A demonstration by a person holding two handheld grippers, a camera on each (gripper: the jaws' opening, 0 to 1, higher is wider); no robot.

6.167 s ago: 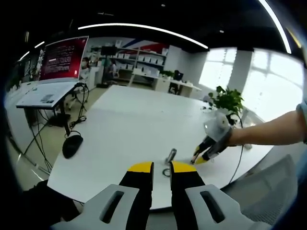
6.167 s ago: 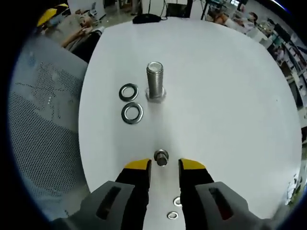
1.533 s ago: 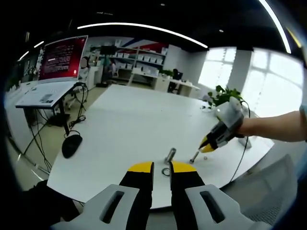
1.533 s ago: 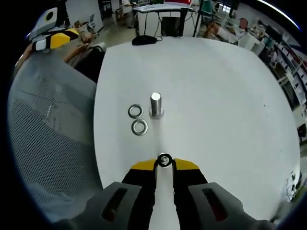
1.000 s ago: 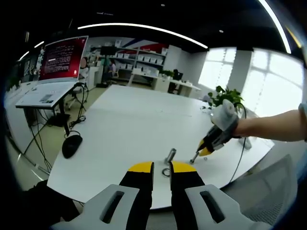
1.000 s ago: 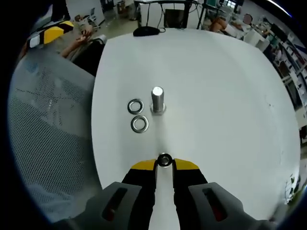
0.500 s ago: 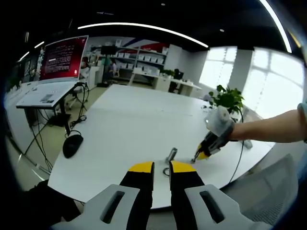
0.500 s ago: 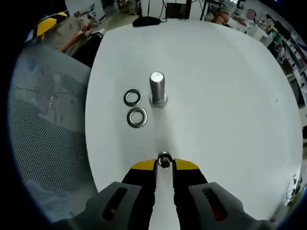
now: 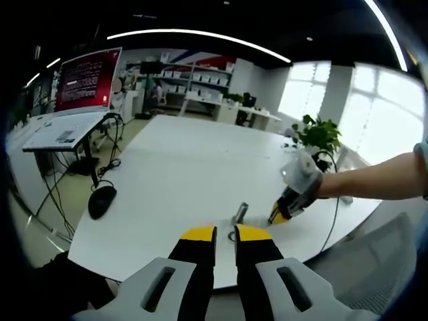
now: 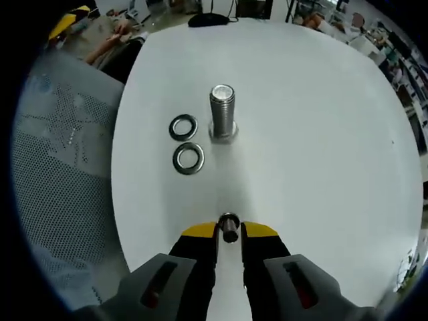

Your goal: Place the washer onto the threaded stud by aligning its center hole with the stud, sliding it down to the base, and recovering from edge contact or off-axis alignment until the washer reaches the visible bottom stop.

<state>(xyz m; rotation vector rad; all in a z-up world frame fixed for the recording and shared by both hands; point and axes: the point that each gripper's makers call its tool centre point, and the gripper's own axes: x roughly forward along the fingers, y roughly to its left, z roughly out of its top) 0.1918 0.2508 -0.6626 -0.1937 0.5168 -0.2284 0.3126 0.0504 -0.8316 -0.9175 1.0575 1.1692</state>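
Observation:
A threaded steel stud (image 10: 223,110) stands upright on the white table (image 10: 314,134). Two loose washers (image 10: 183,127) (image 10: 188,158) lie flat just left of its base. My right gripper (image 10: 229,229) is shut on a small metal washer (image 10: 229,226), held nearly edge-on, short of the stud and apart from it. In the left gripper view the stud (image 9: 239,212) stands beyond my left gripper (image 9: 225,234), whose jaws are together with nothing held. A washer (image 9: 231,235) peeks out between their tips. The right gripper (image 9: 276,217) hangs just right of the stud.
A grey mesh chair (image 10: 60,167) stands along the table's near edge. A black mouse (image 9: 100,199) lies on the floor side, left of the table. A potted plant (image 9: 317,137) stands at the far right and a red screen (image 9: 87,80) over a side desk.
The right gripper shut on the small washer and lifted it off the table. Over the last second it has drawn nearer the stud and lower; the held washer now looks more edge-on.

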